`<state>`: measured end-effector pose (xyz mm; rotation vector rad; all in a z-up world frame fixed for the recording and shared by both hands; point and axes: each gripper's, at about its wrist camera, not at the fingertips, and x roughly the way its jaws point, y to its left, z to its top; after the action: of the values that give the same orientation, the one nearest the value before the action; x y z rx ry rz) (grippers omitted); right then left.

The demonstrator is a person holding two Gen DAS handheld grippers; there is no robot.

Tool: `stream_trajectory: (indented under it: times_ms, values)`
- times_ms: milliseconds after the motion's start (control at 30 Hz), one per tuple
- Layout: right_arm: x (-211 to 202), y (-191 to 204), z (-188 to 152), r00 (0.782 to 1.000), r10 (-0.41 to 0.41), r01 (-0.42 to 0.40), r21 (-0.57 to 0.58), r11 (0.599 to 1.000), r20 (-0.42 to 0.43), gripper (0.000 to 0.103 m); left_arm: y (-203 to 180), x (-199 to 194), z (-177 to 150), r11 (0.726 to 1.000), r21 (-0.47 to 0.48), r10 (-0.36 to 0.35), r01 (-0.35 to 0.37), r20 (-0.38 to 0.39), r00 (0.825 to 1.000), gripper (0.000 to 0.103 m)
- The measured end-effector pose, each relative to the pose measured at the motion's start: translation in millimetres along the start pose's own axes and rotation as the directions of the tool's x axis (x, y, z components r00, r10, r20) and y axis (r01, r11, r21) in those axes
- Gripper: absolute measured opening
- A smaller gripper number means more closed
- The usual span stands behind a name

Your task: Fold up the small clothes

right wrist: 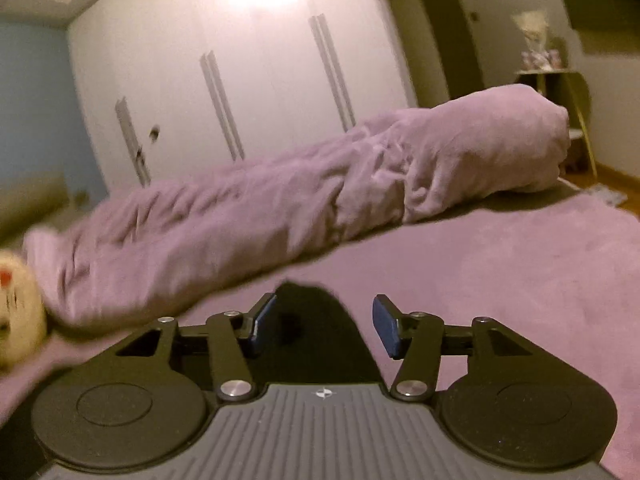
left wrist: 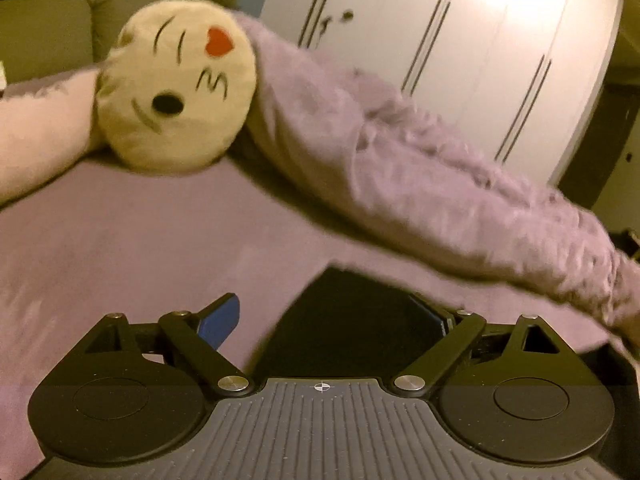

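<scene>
Both grippers, left [left wrist: 332, 320] and right [right wrist: 324, 326], are wide open, holding nothing, over the black cloth [left wrist: 344, 320]. Pinch one edge each, then lift together.

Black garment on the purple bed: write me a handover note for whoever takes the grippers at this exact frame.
Left gripper: open, empty, low over the black cloth garment, its right finger over the cloth.
Right gripper: open, empty; the garment's edge lies between and beyond its fingers.
The garment lies on the purple bed sheet, in front of the rolled purple fleece blanket; the round cream emoji cushion sits further back.
Done: no fold can be seen; most of the garment is hidden by the grippers.
Left: grasp an edge, fold, flatten.
</scene>
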<state>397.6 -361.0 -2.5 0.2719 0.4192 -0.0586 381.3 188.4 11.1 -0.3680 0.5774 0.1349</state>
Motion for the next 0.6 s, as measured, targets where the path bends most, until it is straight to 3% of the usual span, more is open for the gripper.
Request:
stream_trajectory:
  times_ms: [133, 267, 400, 600]
  values:
    - [-14.1, -2.6, -26.8, 0.996, -0.004, -0.003, -0.076, 0.997, -0.085, 0.061, 9.6, -0.9, -29.8, 0.999, 0.036, 0.039, -0.035, -0.113, 0.993, 0.094]
    - [-14.1, -13.5, -43.5, 0.988, -0.034, 0.027, -0.048, 0.998, -0.152, 0.061, 16.5, 0.9, -47.2, 0.999, 0.029, 0.043, -0.038, -0.185, 0.982, 0.094]
    - [-3.6, -15.2, -42.9, 0.984, -0.059, 0.048, -0.065, 0.997, -0.171, 0.061, 9.6, -1.4, -49.2, 0.996, 0.073, 0.059, -0.047, -0.172, 0.983, 0.094]
    - [30.2, 5.3, -25.5, 0.988, -0.063, 0.045, -0.126, 0.991, -0.141, 0.061, -22.3, 13.8, -38.3, 0.996, 0.086, 0.028, -0.017, -0.13, 0.991, 0.096]
